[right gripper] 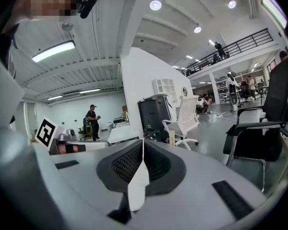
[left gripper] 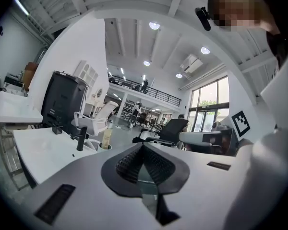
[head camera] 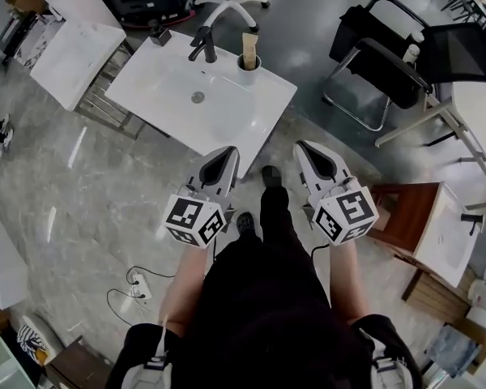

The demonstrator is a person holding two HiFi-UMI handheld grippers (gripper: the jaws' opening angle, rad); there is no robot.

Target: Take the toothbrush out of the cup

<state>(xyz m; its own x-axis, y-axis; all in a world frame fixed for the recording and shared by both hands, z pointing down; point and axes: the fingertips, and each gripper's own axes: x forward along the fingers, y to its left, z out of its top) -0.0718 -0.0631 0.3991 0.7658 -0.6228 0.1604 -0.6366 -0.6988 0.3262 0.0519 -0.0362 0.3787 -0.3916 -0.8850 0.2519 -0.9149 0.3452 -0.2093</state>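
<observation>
Your left gripper (head camera: 227, 154) hangs in front of you at about waist height, well short of the white washbasin (head camera: 158, 87). Its jaws are pressed together with nothing between them. That suits an approach, since there is nothing to carry yet, but you will have to spread whichever jaws you pick with before they can go round the handle. It points towards the near edge of the basin, with the black tap (head camera: 204, 45) beyond it.

Just right of the tap, on the basin's back corner, stands the cup (head camera: 249, 70) with the toothbrush (head camera: 249, 45) in it. The cup's rim keeps the brush propped upright. Its long axis runs close to vertical, the lower end sits down in the cup and the tan upper part rises clear above the rim. I cannot tell which end is the head. A straight upward pull looks the cleanest way out.

Your right gripper (head camera: 305, 148) is level with the left and also has its jaws together on nothing. It lies to the right of the cup's line, so it has no nearer a route to the cup than the left.
</observation>
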